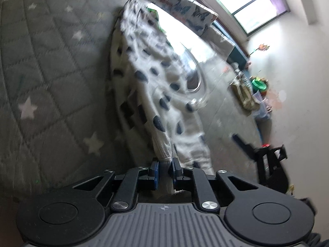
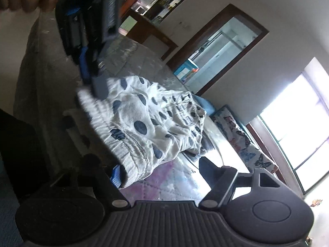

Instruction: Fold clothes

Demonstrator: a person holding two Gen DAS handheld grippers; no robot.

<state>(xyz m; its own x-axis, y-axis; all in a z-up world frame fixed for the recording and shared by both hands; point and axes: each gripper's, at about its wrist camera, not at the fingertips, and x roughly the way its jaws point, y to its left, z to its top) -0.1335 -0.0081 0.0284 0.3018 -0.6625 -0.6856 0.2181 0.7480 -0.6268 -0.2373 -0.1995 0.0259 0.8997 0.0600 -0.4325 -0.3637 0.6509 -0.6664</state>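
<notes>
A white garment with dark blue spots (image 1: 156,78) hangs stretched over the bed. My left gripper (image 1: 165,164) is shut on its ribbed hem, and the cloth runs away from the fingers toward the window. In the right wrist view the same garment (image 2: 148,121) drapes across the left finger (image 2: 116,175), which is under the ribbed edge; the right finger (image 2: 209,168) stands far apart, so my right gripper (image 2: 162,171) is open. My left gripper also shows there (image 2: 96,82), pinching the far corner of the cloth.
A grey quilted mattress with white stars (image 1: 41,82) fills the left. A butterfly-print pillow (image 2: 242,144) lies by the bright window (image 2: 298,123). A dark doorway (image 2: 216,49) is behind. Toys and a green bowl (image 1: 260,85) sit by the wall.
</notes>
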